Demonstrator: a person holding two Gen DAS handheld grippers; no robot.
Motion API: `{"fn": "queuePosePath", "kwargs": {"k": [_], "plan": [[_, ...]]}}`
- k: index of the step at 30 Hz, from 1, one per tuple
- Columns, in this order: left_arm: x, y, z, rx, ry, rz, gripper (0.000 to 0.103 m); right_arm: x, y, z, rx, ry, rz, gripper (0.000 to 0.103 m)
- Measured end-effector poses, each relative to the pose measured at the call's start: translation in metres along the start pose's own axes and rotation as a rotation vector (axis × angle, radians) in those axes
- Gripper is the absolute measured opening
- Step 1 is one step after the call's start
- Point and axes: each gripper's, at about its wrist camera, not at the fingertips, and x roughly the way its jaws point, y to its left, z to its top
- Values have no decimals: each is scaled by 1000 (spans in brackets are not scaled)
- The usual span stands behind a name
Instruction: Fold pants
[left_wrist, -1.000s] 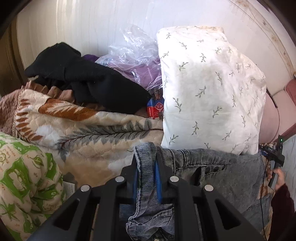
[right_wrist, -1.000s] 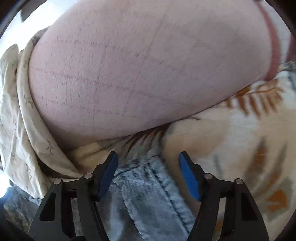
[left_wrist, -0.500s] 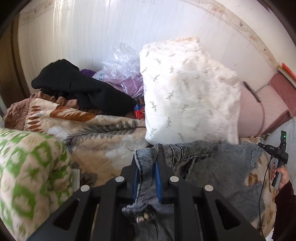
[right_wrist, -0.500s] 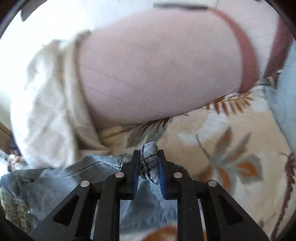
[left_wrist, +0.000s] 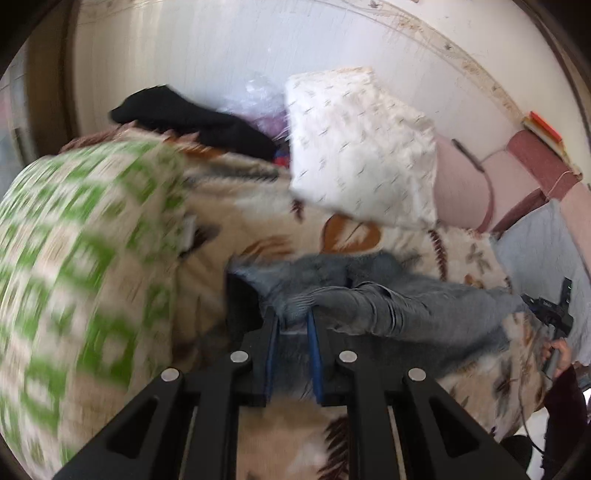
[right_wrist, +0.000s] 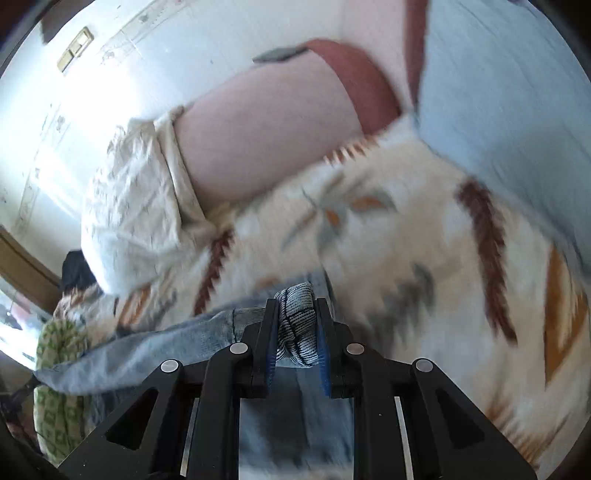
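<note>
i see a white wall (left_wrist: 221, 55) behind my bed, bright daylight washing over it. a leaf-print bedspread (left_wrist: 258, 229) covers the bed, with a white pillow (left_wrist: 354, 147), a pink cushion (right_wrist: 266, 136) and a green-patterned quilt (left_wrist: 74, 258).

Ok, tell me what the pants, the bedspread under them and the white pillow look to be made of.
Pants: denim, faded grey-blue, matte; ribbed weave and a stitched seam show, with checked lining at the pinched fold.
Bedspread: soft printed textile, cream with brown and orange leaves; looks fuzzy, though blur may add to that.
Pillow: thin woven cloth, likely cotton, matte, creased, with a sprig print.
</note>
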Motion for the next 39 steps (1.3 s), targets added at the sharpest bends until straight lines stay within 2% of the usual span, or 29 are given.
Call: {"fn": "queuePosePath", "kwargs": {"k": [6,10,12,13,14,18,21,24,25,26,28,30,34,36,39], "plan": [[2,30,-50,-80,65,63,17,8,-16,-67,-16,122,-11,18],[-13,22,-61,-54,33,71,17,12,-31,-88,28,181,9,20],[-21,9,-58,-24,1,59,17,7,-34,-87,43,158,3,35],[-25,0,-55,-6,-15,39,17,4,-36,-84,65,155,-17,53],[-27,-11,-53,17,-28,14,17,1,-40,-82,88,148,-28,63],[-23,-73,-45,130,-67,-65,19,-20,-45,-63,154,40,33,64],[-7,-132,-48,233,-66,-146,29,-25,-45,-40,191,0,105,65],[13,-192,-53,328,-53,-232,53,-10,-44,-23,223,19,151,66],[20,-210,-56,365,-54,-243,65,-5,-46,-19,230,29,156,66],[28,-232,-62,414,-57,-248,71,2,-47,-16,239,45,161,66],[45,-267,-71,499,-44,-264,72,18,-50,-13,261,76,178,66],[64,-290,-76,542,-19,-272,71,28,-55,-10,282,86,195,66],[96,-317,-79,540,29,-310,71,49,-60,-3,306,109,229,66],[111,-321,-79,529,54,-320,71,56,-57,0,292,123,234,60],[133,-325,-82,522,87,-308,71,67,-51,0,254,158,205,34]]}}
